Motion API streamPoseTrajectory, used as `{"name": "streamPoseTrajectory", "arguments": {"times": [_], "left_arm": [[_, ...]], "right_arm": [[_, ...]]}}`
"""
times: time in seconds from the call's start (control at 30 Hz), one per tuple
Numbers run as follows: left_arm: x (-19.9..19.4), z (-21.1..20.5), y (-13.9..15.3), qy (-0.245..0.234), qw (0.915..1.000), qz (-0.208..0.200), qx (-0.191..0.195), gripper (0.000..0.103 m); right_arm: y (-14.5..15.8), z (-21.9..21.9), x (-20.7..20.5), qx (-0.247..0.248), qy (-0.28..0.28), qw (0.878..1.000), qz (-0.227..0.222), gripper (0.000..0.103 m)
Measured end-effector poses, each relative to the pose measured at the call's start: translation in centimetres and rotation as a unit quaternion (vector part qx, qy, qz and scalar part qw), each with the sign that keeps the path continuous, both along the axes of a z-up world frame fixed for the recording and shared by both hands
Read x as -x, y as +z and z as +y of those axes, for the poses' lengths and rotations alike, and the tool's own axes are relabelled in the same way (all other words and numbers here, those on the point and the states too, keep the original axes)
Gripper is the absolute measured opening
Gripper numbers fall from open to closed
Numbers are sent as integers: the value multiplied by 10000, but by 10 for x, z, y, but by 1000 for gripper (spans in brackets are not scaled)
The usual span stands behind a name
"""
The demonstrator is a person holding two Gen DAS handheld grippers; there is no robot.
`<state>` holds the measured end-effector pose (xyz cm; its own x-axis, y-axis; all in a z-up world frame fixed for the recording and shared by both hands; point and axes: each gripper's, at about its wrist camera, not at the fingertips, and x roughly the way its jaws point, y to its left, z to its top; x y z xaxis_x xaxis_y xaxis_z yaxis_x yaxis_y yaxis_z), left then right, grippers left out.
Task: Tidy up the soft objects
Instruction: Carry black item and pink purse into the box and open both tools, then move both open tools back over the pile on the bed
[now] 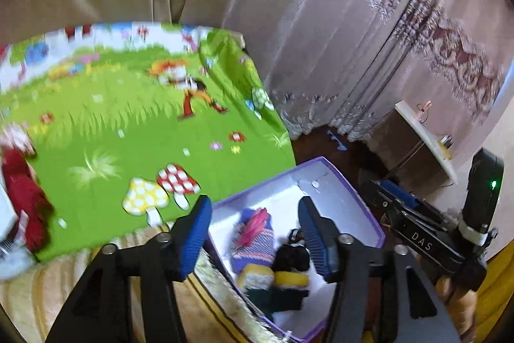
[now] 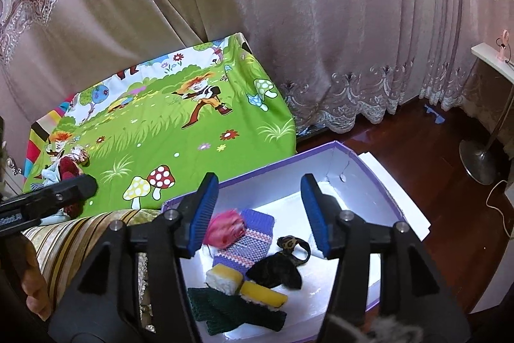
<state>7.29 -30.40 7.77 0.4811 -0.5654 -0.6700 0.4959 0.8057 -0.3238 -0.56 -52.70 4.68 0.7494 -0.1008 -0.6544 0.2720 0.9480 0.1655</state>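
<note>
A purple-rimmed box point(image 2: 350, 156) with a white inside stands beside the bed. In it lie a pink fluffy piece point(image 2: 225, 230), a purple striped knit point(image 2: 247, 243), a black bow point(image 2: 276, 272), two yellow sponges point(image 2: 263, 291) and a dark green knit point(image 2: 231, 307). My right gripper point(image 2: 260, 198) hangs open over the box, nothing between its blue pads. My left gripper point(image 1: 255, 224) is open too, above the same box point(image 1: 369, 208) and the striped knit point(image 1: 257, 243). A red soft doll point(image 1: 22, 192) lies at the left on the green mat point(image 1: 128, 124).
Long curtains point(image 2: 289, 21) hang behind the bed. A striped bedspread point(image 2: 80, 237) lies under the mat's near edge. On the dark wood floor point(image 2: 449, 182) stand a lamp base point(image 2: 478, 159) and a cabinet point(image 1: 414, 143). A white sheet point(image 2: 414, 214) lies under the box.
</note>
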Motion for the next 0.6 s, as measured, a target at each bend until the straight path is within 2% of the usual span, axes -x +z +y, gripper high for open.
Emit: {"name": "streamPoseTrajectory", "arguments": {"times": [0.07, 0.17, 0.23, 0.3, 0.37, 0.43, 0.5, 0.57, 0.6], "left_arm": [[9, -1, 11, 165, 9987, -428, -217, 69], [19, 2, 22, 335, 9940, -982, -341, 75], [27, 4, 30, 316, 9878, -1460, -450, 77], [36, 8, 38, 221, 9784, -1977, -561, 79], [44, 13, 44, 432, 9686, -2364, -632, 86], [51, 20, 52, 578, 9583, -2731, -618, 87], [49, 25, 57, 555, 9603, -2680, -545, 87], [45, 41, 62, 686, 9663, -2477, -142, 87], [43, 48, 64, 835, 9662, -2438, -93, 87]], "right_arm": [[2, 3, 0, 75, -34, 10000, -29, 61], [6, 7, 0, 143, -41, 9999, -79, 68], [9, 9, 1, 178, 4, 9998, -131, 71], [12, 12, 2, 202, 50, 9996, -198, 73], [15, 14, 3, 232, 74, 9994, -254, 74], [19, 19, 4, 296, 112, 9989, -336, 75], [23, 24, 4, 374, 127, 9983, -421, 75], [27, 30, 3, 439, 152, 9977, -496, 76], [29, 33, 3, 468, 163, 9973, -546, 76]]}}
